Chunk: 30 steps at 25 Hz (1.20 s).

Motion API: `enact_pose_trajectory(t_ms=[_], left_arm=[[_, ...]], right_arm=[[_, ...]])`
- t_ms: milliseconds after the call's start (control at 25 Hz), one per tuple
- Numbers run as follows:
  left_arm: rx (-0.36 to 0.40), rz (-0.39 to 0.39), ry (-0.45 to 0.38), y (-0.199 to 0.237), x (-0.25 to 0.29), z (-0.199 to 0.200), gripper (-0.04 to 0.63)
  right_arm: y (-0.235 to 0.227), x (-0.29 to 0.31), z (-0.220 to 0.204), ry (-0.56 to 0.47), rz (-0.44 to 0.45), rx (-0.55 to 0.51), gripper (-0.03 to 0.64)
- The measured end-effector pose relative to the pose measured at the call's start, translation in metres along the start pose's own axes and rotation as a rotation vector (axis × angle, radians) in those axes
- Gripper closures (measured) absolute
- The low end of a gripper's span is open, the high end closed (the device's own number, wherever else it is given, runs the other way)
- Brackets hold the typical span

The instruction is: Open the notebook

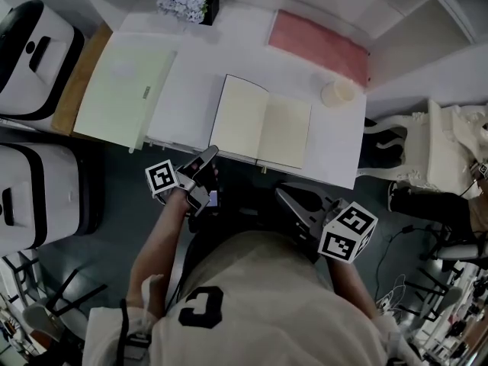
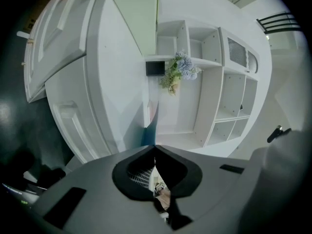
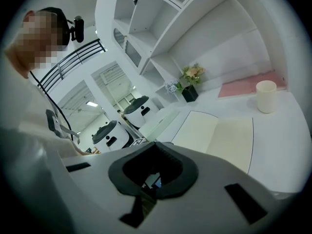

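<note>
On your one white table (image 1: 337, 147) you can count one notebook (image 1: 261, 122), one pale green folder (image 1: 122, 90), one pink cloth (image 1: 319, 46), one cream cup (image 1: 338, 93) and one pot of flowers (image 1: 191, 0). You hold two grippers, the left gripper (image 1: 211, 152) and the right gripper (image 1: 280, 195), with one marker cube (image 1: 162, 178) on the first and one marker cube (image 1: 348, 232) on the second. At your left stand two white machines, the upper machine (image 1: 34, 59) and the lower machine (image 1: 38, 197). At your right is one white carved furniture piece (image 1: 450, 155)

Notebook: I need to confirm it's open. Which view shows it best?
The head view: the notebook lies open, both pages whole from above. The right gripper view shows it slanted and partly hidden. In the left gripper view I cannot make it out.
</note>
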<state>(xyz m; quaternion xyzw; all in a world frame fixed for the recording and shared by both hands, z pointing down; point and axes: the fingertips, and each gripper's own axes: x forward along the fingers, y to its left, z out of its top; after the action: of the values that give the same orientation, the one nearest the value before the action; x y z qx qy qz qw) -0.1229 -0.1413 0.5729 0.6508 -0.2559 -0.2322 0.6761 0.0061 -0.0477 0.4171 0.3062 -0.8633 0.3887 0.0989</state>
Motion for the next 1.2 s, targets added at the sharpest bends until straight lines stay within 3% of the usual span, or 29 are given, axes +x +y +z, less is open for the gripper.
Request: enact_pose_trajectory(t_ms=[1200], left_arm=[[0.103,0.13,-0.007,0.009,-0.003,0.002,0.578]], right_arm=[[-0.013,-0.005,-0.005,0.03,0.038,0.019,0.594]])
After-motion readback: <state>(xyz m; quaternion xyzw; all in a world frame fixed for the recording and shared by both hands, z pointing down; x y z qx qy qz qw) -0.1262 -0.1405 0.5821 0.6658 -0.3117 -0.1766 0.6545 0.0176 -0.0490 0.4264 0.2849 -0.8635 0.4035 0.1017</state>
